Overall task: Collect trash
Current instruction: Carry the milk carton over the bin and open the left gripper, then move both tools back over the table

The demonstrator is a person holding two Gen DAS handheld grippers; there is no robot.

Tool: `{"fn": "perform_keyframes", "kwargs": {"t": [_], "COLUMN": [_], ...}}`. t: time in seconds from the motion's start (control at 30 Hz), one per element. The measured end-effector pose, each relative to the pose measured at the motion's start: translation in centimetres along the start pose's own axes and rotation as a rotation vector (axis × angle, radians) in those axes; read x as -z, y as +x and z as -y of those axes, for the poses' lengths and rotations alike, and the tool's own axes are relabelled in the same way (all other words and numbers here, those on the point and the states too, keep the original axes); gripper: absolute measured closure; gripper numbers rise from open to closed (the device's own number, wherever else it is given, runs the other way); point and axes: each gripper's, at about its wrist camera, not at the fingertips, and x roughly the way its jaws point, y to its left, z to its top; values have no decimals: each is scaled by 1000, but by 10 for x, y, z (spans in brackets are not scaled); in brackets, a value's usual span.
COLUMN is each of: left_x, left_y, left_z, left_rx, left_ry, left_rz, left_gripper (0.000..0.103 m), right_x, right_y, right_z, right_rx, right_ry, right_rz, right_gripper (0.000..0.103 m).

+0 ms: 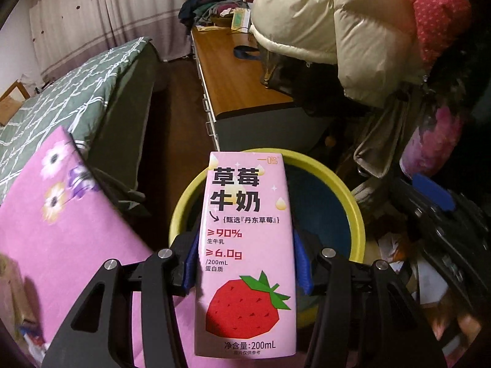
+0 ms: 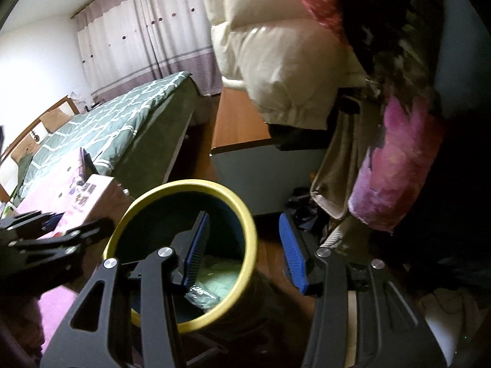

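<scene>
Pink strawberry milk carton [image 1: 247, 245] upright above the yellow-rimmed bin [image 1: 353, 202]; crumpled wrappers [image 2: 211, 279] lie inside it.

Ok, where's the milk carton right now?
The milk carton is clamped in the left gripper, centre of the left wrist view, in front of the yellow-rimmed bin, with the pink floral cloth to its left.
</scene>
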Motion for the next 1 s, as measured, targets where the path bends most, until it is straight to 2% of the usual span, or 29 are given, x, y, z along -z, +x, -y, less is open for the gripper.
{"fn": "perform_keyframes", "kwargs": {"t": [0.07, 0.1, 0.17, 0.3, 0.5, 0.7, 0.93, 1.0], "left_x": [-6, -9, -10, -7, 26, 91, 193, 219], "left_y": [10, 13, 9, -13, -83, -158, -236, -249], "left_z": [2, 2, -1, -11, -52, -117, -206, -227], "left_rx": [-1, -11, -29, -25, -68, -210, -474, -525], "left_ry": [-2, -8, -27, -49, -129, -269, -479, -538], "left_rz": [-1, 1, 31, 71, 183, 284, 355, 353], "left_gripper": [51, 35, 20, 20, 19, 15, 14, 14], "right_x": [-1, 0, 1, 1, 1, 5, 14, 16], "right_y": [2, 2, 4, 6, 4, -1, -12, -16], "right_z": [2, 2, 2, -4, -24, -64, -117, -136], "right_rx": [3, 4, 1, -9, -33, -81, -149, -179], "right_ry": [3, 3, 2, -8, -38, -106, -207, -242], "right_rz": [-2, -3, -7, -12, -12, -11, -12, -17], "right_gripper": [55, 54, 54, 54, 53, 53, 52, 52]}}
